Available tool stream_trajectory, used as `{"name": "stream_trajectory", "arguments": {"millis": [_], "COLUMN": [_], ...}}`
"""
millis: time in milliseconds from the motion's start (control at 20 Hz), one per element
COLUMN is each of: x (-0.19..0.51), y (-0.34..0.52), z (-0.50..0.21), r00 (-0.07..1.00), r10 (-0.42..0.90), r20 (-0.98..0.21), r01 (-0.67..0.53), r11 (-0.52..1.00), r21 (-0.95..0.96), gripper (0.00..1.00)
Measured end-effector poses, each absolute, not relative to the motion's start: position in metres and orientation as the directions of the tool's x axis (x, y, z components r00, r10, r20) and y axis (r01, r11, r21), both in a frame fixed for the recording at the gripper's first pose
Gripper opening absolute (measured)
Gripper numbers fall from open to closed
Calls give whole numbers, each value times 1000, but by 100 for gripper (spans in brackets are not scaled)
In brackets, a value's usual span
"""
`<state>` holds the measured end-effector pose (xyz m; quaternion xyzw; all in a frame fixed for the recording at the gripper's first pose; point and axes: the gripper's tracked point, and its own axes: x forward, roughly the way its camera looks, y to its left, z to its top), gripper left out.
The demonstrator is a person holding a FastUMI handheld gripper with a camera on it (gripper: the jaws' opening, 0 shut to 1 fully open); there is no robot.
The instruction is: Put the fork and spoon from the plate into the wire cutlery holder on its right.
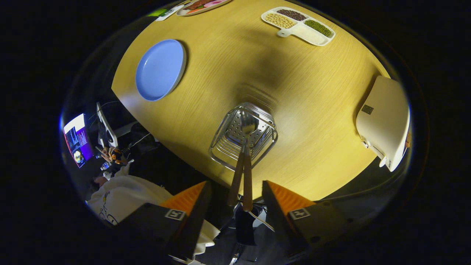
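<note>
The wire cutlery holder [243, 135] stands on the yellow wood-grain table [301, 110], just ahead of the gripper [235, 198], and serves here as the landmark. Both pieces of cutlery already stand in it: two slim wooden handles [243, 176] lean out of its near side, side by side and almost touching, reaching back into the gap between the fingers. A shiny spoon bowl [249, 125] shows inside the holder against its perforated floor; the other utensil's head cannot be made out, so which handle belongs to the fork cannot be told.

The fingers stand wide apart, one on each side of the handles with clear space between, pressing on nothing. The task looks essentially done.

The remaining risk is in the pull-away. The handles tilt toward the gripper, so a sideways drift would likely let a finger [279, 198] catch one and lever the light wire frame over, or flick a utensil out. The holder sits fairly near the table's near edge, so a tip in that direction could send it to the floor.

The holder is thin bent chrome rod, square-sided with rounded corners, glossy and open. The blue plate [160, 70], well off to the holder's left, is smooth, matte and bare. Beyond the holder lies a white divided tray [298, 25] of beans; to its right, a smooth cream box [384, 119].
</note>
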<state>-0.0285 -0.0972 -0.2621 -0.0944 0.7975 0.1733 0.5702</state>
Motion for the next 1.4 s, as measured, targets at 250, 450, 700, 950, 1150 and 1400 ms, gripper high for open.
{"name": "stream_trajectory", "arguments": {"millis": [250,450,700,950,1150,1400], "x": [-22,-18,-18,-16,-7,2], "y": [-85,-72,-51,-34,-28,-18], "z": [-244,-216,-179,-144,-113,-64], "r00": [-179,-7,201,404,583,771], "r10": [118,191,258,293,273,241], "r20": [-977,-982,-945,-866,-765,-590], "r01": [-371,-339,-327,-293,-275,-222], "r11": [912,923,927,939,953,969], "r21": [178,182,184,181,131,106], "gripper": [97,99,99,99,100,99]}}
